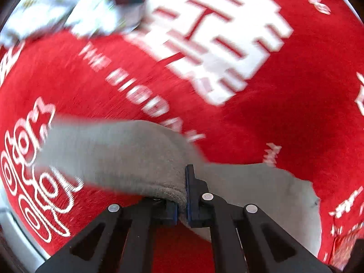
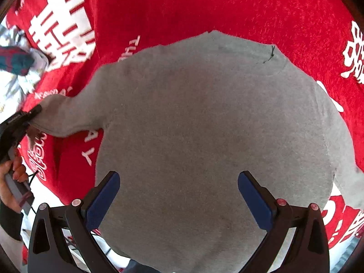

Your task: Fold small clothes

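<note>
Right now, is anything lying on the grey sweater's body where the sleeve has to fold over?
Nothing visible: the grey knit sweater body lies bare under the open right gripper; the left gripper pinches its sleeve.

There is one small grey knitted sweater (image 2: 204,122), and it lies on one big red fuzzy cloth with white letters and signs (image 2: 204,6). There is one pile of other clothes, white with a dark teal and red piece (image 2: 16,61), at the edge of the red cloth. There are two black grippers with blue pads, the left gripper (image 1: 182,207) and the right gripper (image 2: 178,195), and one hand (image 2: 10,175) shows.
</note>
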A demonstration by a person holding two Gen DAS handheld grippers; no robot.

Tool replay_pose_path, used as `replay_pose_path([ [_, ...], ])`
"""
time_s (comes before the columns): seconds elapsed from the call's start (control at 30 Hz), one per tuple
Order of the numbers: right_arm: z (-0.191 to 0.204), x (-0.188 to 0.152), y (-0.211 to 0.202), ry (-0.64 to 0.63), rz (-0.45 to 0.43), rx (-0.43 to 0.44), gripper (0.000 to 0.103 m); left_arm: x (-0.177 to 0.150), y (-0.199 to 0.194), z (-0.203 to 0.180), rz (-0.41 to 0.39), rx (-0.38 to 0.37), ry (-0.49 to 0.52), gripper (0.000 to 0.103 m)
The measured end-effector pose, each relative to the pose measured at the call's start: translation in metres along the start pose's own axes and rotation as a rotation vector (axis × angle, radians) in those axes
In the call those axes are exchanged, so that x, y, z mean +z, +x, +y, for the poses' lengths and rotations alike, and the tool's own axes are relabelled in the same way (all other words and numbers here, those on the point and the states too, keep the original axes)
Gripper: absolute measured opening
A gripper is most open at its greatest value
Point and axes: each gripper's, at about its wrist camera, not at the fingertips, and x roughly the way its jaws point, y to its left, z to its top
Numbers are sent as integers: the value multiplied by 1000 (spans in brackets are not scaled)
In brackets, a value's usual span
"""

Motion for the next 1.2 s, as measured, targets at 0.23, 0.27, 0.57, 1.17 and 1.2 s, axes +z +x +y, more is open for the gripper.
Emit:
replay_pose_path([
  [0.23, -49, 10, -16, 43, -54, 46, 103, 3, -43, -146, -93, -173, 248, 6],
  [0.27, -58, 12, -18, 54, -55, 45, 103, -5, -44, -173, -90, -202, 292, 6],
  [0.57, -139, 9, -20, 167, -28, 9, 103, -111, 16, -323, 152, -277, 513, 6],
  [1.17, -155, 8, -13, 136, -31, -25, 103, -176, 28, -290, 245, -56, 648, 88],
  [1.2, -140, 12, -13, 82, -44, -22, 103, -172, 21, -284, 234, -45, 638, 88],
])
